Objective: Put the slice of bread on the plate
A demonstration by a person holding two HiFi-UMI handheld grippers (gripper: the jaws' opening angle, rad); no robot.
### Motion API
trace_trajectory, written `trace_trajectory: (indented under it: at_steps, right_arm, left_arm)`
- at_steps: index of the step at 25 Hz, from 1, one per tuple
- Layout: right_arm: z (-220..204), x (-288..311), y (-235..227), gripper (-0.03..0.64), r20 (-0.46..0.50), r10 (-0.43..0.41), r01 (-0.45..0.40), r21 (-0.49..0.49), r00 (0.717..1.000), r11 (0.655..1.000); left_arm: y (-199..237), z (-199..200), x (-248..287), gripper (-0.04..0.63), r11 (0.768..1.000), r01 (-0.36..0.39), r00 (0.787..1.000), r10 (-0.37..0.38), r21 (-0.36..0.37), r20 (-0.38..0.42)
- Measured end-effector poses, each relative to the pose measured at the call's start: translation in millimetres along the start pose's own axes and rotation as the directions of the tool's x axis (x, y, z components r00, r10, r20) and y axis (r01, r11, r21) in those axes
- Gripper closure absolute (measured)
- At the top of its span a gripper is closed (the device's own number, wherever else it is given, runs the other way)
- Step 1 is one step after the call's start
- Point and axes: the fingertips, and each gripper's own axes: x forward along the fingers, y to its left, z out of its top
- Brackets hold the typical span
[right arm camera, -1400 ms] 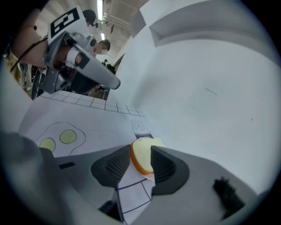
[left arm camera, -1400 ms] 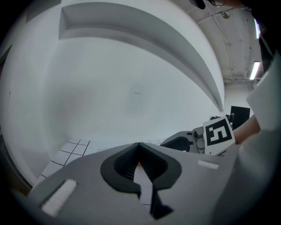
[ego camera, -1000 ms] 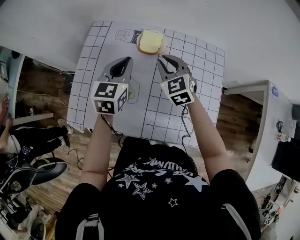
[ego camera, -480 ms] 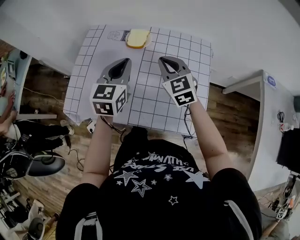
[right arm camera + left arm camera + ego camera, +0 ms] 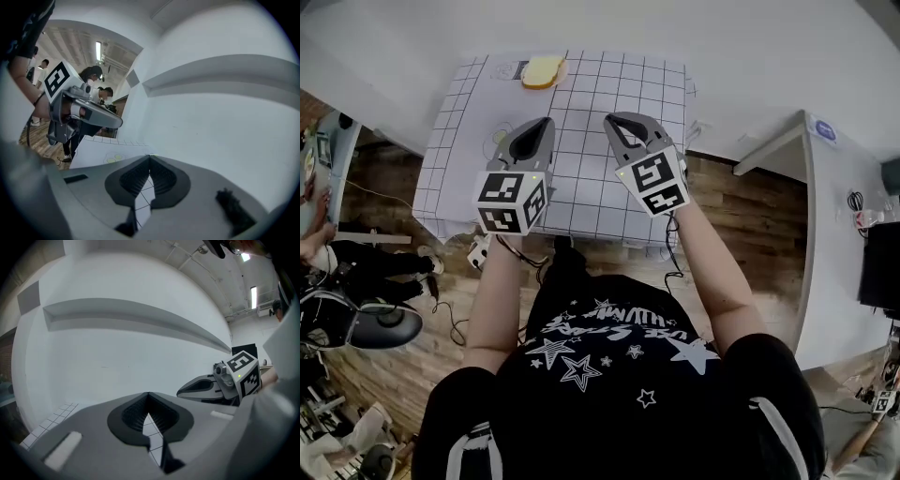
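Now left tool (image 5: 546,123) and right tool (image 5: 610,119) both closed, empty, above gridded mat (image 5: 581,192); bread slice (image 5: 543,71) at far edge.

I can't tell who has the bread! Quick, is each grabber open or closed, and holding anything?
Left gripper: closed, holding nothing.
Right gripper: closed, holding nothing.

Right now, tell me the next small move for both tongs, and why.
Probably just lower both to rest: the bread slice already seems to lie on its plate at the table's far edge, while the left tongs and right tongs are shut, empty and well short of it.
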Motion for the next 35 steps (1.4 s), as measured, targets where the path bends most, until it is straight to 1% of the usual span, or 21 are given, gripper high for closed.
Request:
trace_trajectory:
  at_steps: [2, 6, 10, 13, 16, 18, 20, 23, 25, 28, 32, 35]
  right_arm:
    - [-2.4, -21.6, -3.4, 0.604, 0.006, -0.012, 0.012, 0.005, 1.0, 1.0]
    - [-4.4, -60.9, -10.0, 0.604, 0.03, -0.017, 0.017, 0.016, 0.999, 1.0]
    - [-7.7, -93.4, -17.1, 0.604, 0.061, -0.032, 0.029, 0.05, 0.998, 0.998]
    - [-0.3, -115.7, -11.7, 0.604, 0.087, -0.024, 0.019, 0.064, 0.996, 0.998]
    - [16.7, -129.7, 3.2, 0.604, 0.093, -0.01, 0.004, 0.065, 0.996, 0.998]
    - [20.0, -132.8, 10.8, 0.604, 0.094, 0.015, -0.021, 0.061, 0.995, 0.998]
    - [18.4, -130.1, 7.8, 0.604, 0.102, 0.045, -0.052, 0.067, 0.994, 0.996]
    - [15.0, -125.7, 4.2, 0.604, 0.119, 0.059, -0.069, 0.081, 0.991, 0.994]
    - [13.1, -138.3, 21.0, 0.604, 0.141, 0.067, -0.076, 0.06, 0.988, 0.995]
    - [22.1, -161.0, 49.2, 0.604, 0.163, 0.083, -0.09, 0.039, 0.983, 0.995]
    - [33.1, -157.7, 53.8, 0.604, 0.161, 0.056, -0.067, 0.061, 0.985, 0.996]
    - [35.3, -172.3, 69.6, 0.604, 0.147, 0.069, -0.081, 0.083, 0.987, 0.993]
  left_arm:
    - [-21.5, 2.6, -1.8, 0.586, 1.0, 0.012, 1.0, -0.012, 0.003, 0.008]
    - [-60.2, 8.2, -7.3, 0.586, 0.999, 0.028, 0.999, -0.028, -0.02, 0.026]
    - [-91.7, 11.7, -9.6, 0.586, 0.999, 0.042, 0.999, -0.043, 0.005, 0.03]
    - [-108.5, 18.4, -25.1, 0.586, 0.999, 0.035, 0.999, -0.035, 0.008, 0.041]
    - [-113.3, 25.1, -49.4, 0.586, 0.999, 0.034, 0.998, -0.034, -0.008, 0.057]
    - [-113.4, 23.9, -60.1, 0.586, 1.0, 0.014, 0.998, -0.013, -0.022, 0.057]
    - [-110.1, 22.9, -59.0, 0.586, 0.999, -0.02, 0.999, 0.021, -0.028, 0.035]
    - [-104.0, 20.3, -54.0, 0.586, 0.999, -0.041, 0.999, 0.041, -0.014, 0.014]
    - [-112.4, 11.9, -72.6, 0.586, 0.998, -0.06, 0.998, 0.06, -0.004, 0.026]
    - [-126.1, 4.4, -109.7, 0.586, 0.996, -0.088, 0.995, 0.088, -0.02, 0.043]
    - [-118.2, 2.7, -122.1, 0.586, 0.998, -0.064, 0.997, 0.065, -0.025, 0.042]
    - [-124.1, -5.9, -156.4, 0.586, 0.994, -0.094, 0.995, 0.095, -0.053, 0.027]
